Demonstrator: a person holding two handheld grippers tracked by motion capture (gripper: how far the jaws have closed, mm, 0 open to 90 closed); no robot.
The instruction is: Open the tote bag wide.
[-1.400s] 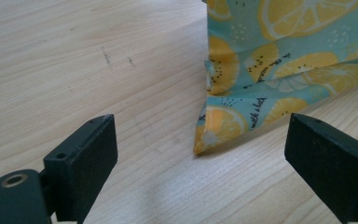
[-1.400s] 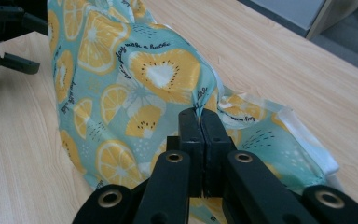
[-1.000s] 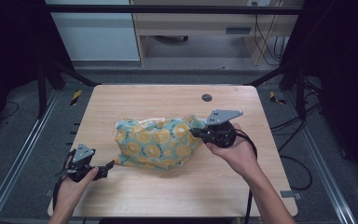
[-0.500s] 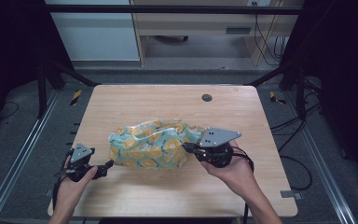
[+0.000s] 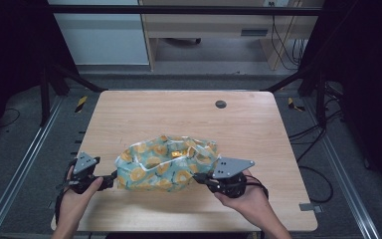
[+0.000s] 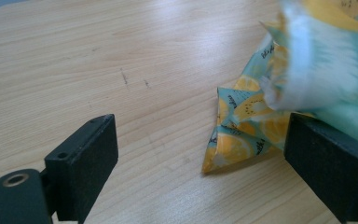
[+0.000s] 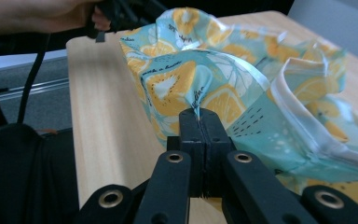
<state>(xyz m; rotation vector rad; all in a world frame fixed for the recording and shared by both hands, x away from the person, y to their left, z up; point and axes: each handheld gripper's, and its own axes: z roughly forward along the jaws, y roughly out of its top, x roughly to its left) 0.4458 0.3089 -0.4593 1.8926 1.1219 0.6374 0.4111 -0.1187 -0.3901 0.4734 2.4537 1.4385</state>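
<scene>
Right gripper [image 5: 199, 178] pinches bag [image 5: 166, 163]; left gripper [image 5: 110, 178] waits open beside it.

High view: the lemon-print bag lies crumpled on the table [image 5: 258, 129], nearer the front edge than the back, approx. midway btwn left & right edges. Right gripper view: right gripper [image 7: 199, 122] has both jaws pressed flat together w/ a fold of the bag [image 7: 223, 88] clamped btwn them, fabric rising up from the pinch. Left gripper view: left gripper [image 6: 200, 154] jaws stand wide apart w/ nothing clamped; a corner of the bag [image 6: 242, 135] rests on the wood btwn them, close to or touching one jaw, well clear of the other. High view: left gripper sits near the front-left corner, tips just at the bag's left end. A small dark round cap [image 5: 221, 104] sits near the back edge, well apart from the bag.
</scene>
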